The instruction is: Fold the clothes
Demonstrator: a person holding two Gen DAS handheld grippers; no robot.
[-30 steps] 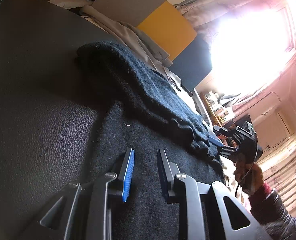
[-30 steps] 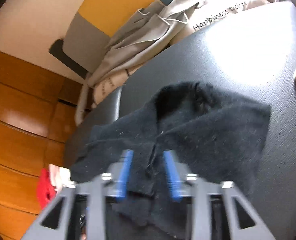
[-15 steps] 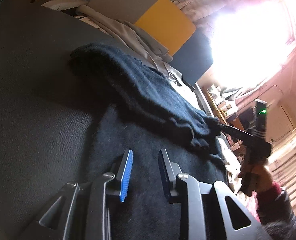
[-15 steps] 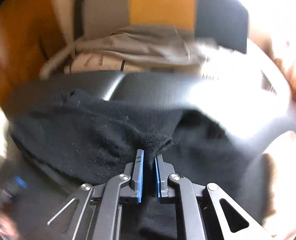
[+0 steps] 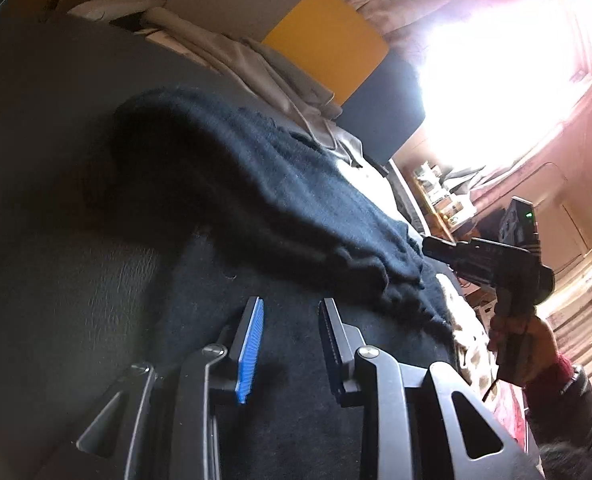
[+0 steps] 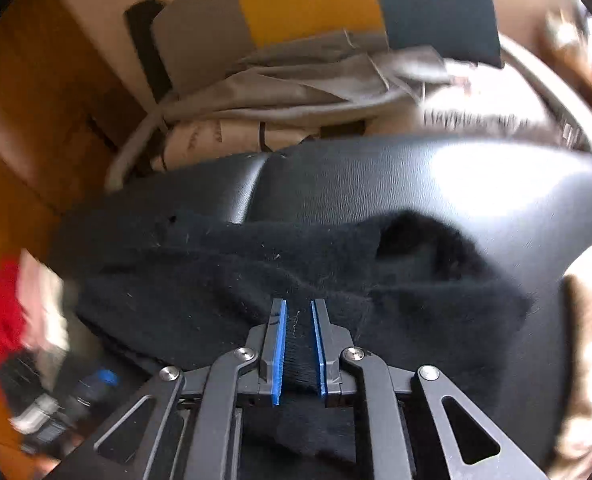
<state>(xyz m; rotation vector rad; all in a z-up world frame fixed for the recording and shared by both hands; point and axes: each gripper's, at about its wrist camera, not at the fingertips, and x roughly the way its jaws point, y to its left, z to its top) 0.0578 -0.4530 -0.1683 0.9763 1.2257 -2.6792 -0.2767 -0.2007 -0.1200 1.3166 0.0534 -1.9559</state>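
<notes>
A black knit garment point(image 5: 280, 200) lies on a dark leather surface point(image 5: 56, 264), partly folded over itself. My left gripper point(image 5: 292, 308) is open and hovers just over the garment's lower layer, holding nothing. In the right wrist view the same garment point(image 6: 200, 272) is spread below me. My right gripper point(image 6: 297, 308) has its jaws a little apart, with a fold of the black knit between the blue pads point(image 6: 280, 340). The right gripper also shows in the left wrist view point(image 5: 491, 256), at the garment's far edge.
A pile of grey and beige clothes point(image 6: 296, 84) lies behind the leather surface point(image 6: 415, 176), against grey, yellow and dark cushions point(image 6: 303, 0). Wooden panels point(image 6: 24, 112) are at the left. A bright window point(image 5: 495, 60) glares at the right.
My right gripper closed on the garment's edge, lifted it across, and its jaws have now parted slightly. The fold has dropped lower. My left gripper has barely moved.
</notes>
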